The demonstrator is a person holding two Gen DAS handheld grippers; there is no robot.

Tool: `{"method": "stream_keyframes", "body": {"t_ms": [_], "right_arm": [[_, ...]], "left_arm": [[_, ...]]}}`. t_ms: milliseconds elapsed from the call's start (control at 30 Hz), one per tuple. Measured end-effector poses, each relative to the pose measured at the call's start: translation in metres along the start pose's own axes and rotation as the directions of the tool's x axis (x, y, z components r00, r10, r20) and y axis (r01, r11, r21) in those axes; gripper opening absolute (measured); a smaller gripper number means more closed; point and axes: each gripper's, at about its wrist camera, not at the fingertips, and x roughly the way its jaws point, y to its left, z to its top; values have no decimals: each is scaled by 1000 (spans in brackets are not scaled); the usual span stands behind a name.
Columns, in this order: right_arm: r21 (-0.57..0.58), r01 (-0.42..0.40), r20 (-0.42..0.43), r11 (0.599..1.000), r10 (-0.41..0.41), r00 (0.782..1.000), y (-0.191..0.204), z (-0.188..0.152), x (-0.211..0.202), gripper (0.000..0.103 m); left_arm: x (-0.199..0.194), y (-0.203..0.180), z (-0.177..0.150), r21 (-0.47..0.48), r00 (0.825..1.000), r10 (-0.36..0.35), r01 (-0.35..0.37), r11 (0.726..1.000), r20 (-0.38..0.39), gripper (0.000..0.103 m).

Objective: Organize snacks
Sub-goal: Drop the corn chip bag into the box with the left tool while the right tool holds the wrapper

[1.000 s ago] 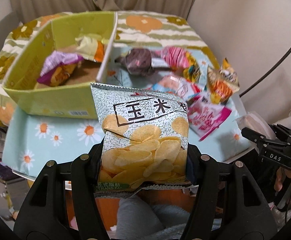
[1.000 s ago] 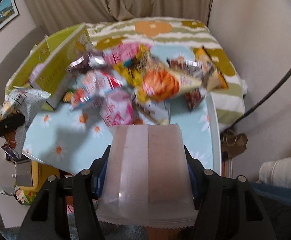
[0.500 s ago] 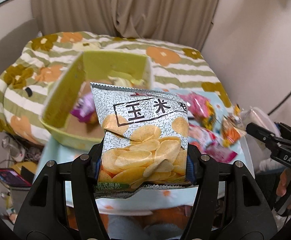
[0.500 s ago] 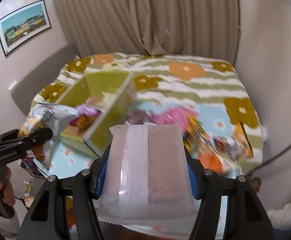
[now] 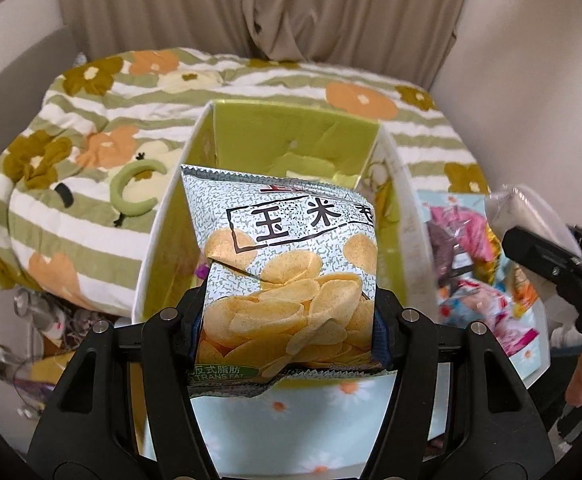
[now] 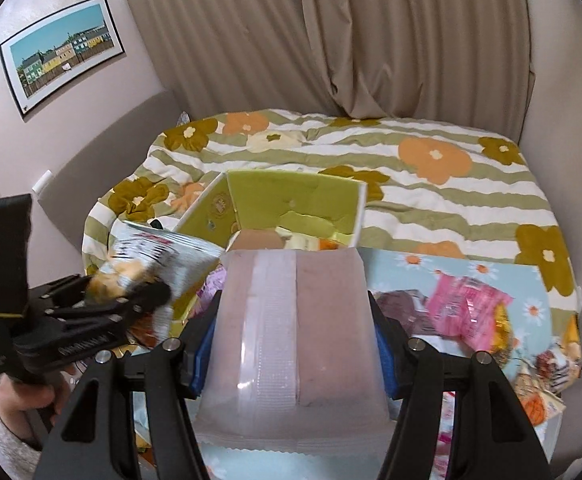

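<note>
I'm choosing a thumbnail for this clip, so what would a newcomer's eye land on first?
The chip bag fills the middle of the left wrist view, clamped in the left gripper in front of the green box. In the right wrist view, a frosted packet sits in the right gripper, with the pink snack packet on the daisy-print table to its right.

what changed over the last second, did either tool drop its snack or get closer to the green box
Both tools have swung from the loose snack pile toward the green box, which now sits straight ahead of each. The left tool has brought the chip bag up to the box's open top. The right tool has come alongside with its translucent packet. Neither was let go: both grips are unchanged, and the pile stays on the table.
</note>
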Motion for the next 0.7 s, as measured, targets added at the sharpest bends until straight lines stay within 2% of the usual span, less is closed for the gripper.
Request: {"method": "stream_keyframes", "body": {"t_ms": [167, 200, 267, 300, 533, 700], "right_arm": [[35, 20, -44, 999, -18, 999, 14, 8, 31, 59], [43, 28, -52, 999, -25, 998, 16, 9, 36, 59], [56, 44, -64, 997, -40, 997, 19, 10, 43, 59], [62, 52, -69, 997, -48, 996, 20, 11, 46, 59], [96, 98, -111, 991, -87, 990, 23, 7, 65, 59], [91, 101, -139, 991, -88, 986, 26, 8, 76, 59]], "left_arm": [[38, 8, 6, 68, 998, -32, 36, 997, -57, 58], [45, 9, 6, 82, 997, -35, 40, 996, -67, 61], [51, 9, 5, 107, 996, -46, 55, 993, -81, 85], [53, 10, 4, 123, 996, -44, 53, 991, -80, 103], [45, 30, -2, 134, 993, -79, 91, 987, -87, 102], [38, 47, -5, 114, 996, -48, 56, 992, -77, 102]]}}
